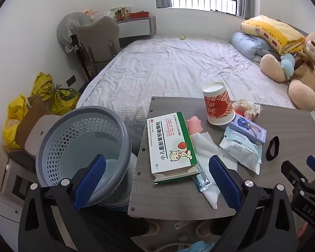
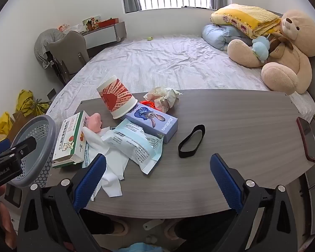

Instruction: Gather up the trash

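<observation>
Trash lies on the grey wooden table (image 2: 231, 130): a green-and-white medicine box (image 1: 171, 145) (image 2: 70, 139), an upturned red-and-white paper cup (image 1: 218, 105) (image 2: 117, 97), a crumpled tissue (image 2: 163, 96), a purple carton (image 2: 153, 119), a pale blue plastic packet (image 2: 134, 145) and white paper (image 2: 113, 168). A grey perforated waste basket (image 1: 82, 147) (image 2: 34, 145) stands left of the table. My left gripper (image 1: 157, 178) is open and empty, above the table's left edge by the medicine box. My right gripper (image 2: 157, 176) is open and empty above the near table edge.
A black elastic band (image 2: 192, 140) and a red phone (image 2: 307, 138) lie on the table's right part. A bed (image 2: 168, 63) with a teddy bear (image 2: 283, 48) and folded quilts is behind. Yellow bags (image 1: 52, 92) and a chair (image 1: 98, 40) stand left.
</observation>
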Demonstrator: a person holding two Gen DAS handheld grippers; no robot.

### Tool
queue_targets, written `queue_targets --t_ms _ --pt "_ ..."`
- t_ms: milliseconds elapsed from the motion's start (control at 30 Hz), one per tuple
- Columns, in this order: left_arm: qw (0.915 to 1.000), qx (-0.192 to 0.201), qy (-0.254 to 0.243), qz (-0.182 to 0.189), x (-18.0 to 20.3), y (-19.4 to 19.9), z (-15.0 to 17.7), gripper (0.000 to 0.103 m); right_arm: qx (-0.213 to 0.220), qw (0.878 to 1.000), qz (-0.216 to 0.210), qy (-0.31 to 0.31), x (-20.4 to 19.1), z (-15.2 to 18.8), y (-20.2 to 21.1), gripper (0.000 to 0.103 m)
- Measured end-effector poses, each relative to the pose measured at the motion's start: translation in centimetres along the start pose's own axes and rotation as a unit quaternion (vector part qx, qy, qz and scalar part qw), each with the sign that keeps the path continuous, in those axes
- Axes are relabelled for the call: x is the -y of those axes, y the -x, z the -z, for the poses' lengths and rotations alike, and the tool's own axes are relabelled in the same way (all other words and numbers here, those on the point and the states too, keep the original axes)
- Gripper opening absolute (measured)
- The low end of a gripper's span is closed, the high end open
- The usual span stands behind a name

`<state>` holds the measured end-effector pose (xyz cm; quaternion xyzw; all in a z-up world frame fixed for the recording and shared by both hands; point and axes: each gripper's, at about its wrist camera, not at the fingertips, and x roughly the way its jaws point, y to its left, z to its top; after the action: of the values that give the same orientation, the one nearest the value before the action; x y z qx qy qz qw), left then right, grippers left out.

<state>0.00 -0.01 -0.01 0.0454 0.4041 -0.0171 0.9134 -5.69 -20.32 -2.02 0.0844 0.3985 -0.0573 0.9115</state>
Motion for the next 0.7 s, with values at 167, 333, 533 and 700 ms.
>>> queue_targets --t_ms 167,333,533,700 --pt "1.0 0.0 0.003 -0.002 -0.1 0.0 0.0 0.097 0.002 1.0 -0.001 0.0 0.2 0.0 0.2 0.095" --pt "1.0 0.005 0.001 -0.003 0.4 0.7 -0.1 0.097 0.006 1.0 0.0 0.0 0.0 0.0 0.5 0.095" --pt "1.0 0.005 0.001 -0.002 0.3 0.6 -0.1 0.097 0.008 1.0 -0.001 0.0 0.1 0.0 0.8 0.095" --pt "1.0 0.008 0.0 -0.001 0.3 0.8 0.1 0.097 0.013 1.0 -0.002 -0.001 0.2 0.1 1.2 0.095"
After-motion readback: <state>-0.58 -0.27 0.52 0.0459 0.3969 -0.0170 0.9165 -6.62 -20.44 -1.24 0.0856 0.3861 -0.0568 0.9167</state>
